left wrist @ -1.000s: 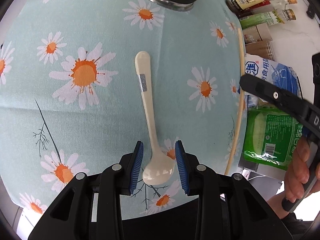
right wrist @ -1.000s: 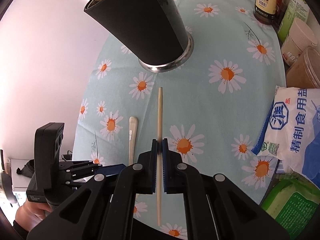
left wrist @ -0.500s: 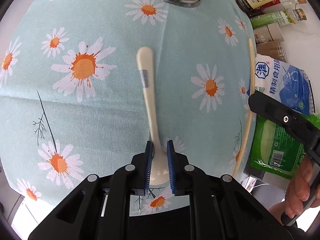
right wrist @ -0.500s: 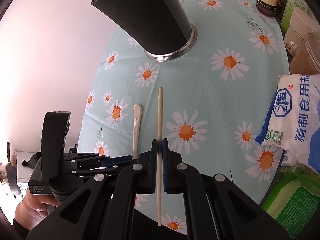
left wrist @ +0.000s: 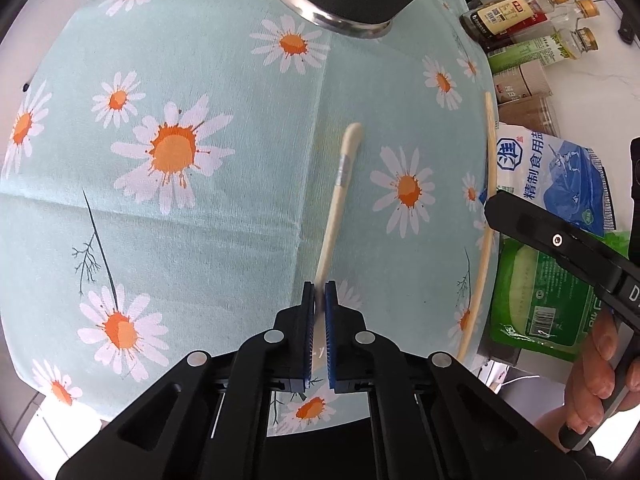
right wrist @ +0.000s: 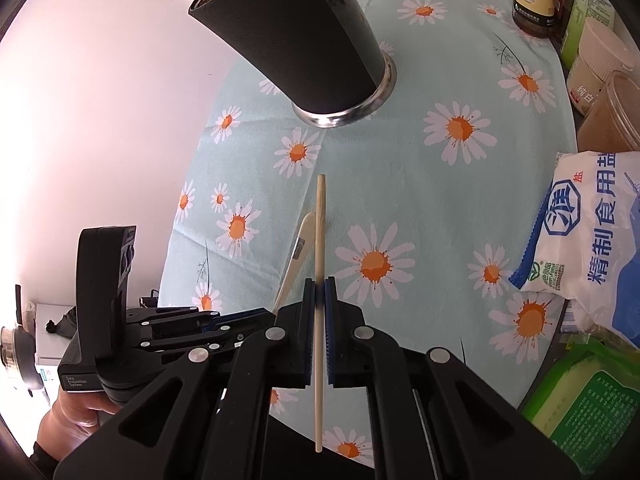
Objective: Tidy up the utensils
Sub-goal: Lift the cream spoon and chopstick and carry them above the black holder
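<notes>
On the left, the left gripper (left wrist: pixel 319 296) is clamped on the bowl end of a cream ceramic spoon (left wrist: pixel 338 196), whose handle slants far and rightward over the daisy-print cloth (left wrist: pixel 224 240). To its right, the right gripper (right wrist: pixel 319 292) pinches a pale wooden chopstick (right wrist: pixel 319 216) pointing straight away. The black metal-based utensil cup (right wrist: pixel 304 40) stands beyond both, slightly nearer the chopstick's line.

Salt bag (right wrist: pixel 592 236), sauce bottles (left wrist: pixel 508 12), daisy cloth (left wrist: pixel 200 208)
</notes>
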Action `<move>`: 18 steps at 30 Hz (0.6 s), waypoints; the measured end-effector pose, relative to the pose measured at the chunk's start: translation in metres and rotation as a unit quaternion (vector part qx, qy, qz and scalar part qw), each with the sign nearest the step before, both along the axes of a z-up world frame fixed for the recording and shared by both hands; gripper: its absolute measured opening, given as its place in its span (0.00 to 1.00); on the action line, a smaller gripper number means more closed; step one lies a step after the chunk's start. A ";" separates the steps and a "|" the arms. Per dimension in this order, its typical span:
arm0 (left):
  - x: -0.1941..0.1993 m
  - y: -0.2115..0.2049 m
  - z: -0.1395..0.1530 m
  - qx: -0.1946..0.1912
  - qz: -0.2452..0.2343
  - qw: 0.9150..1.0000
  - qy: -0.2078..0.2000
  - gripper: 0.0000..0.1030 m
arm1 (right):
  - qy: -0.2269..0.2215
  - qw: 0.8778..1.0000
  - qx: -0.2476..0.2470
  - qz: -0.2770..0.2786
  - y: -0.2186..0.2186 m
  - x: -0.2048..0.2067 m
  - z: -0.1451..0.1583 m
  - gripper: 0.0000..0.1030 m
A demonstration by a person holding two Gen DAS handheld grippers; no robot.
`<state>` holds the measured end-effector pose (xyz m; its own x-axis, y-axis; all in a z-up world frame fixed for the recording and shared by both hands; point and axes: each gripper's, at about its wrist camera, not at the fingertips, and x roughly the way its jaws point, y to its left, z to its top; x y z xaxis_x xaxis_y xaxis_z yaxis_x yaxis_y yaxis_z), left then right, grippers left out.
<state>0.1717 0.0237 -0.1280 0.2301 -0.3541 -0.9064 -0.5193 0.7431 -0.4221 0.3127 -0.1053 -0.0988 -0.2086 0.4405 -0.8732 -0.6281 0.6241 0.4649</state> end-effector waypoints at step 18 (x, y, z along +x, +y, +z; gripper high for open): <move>-0.013 0.063 0.028 -0.028 -0.021 0.995 -0.091 0.03 | -0.039 0.998 0.006 -0.057 0.037 -0.011 0.028 0.05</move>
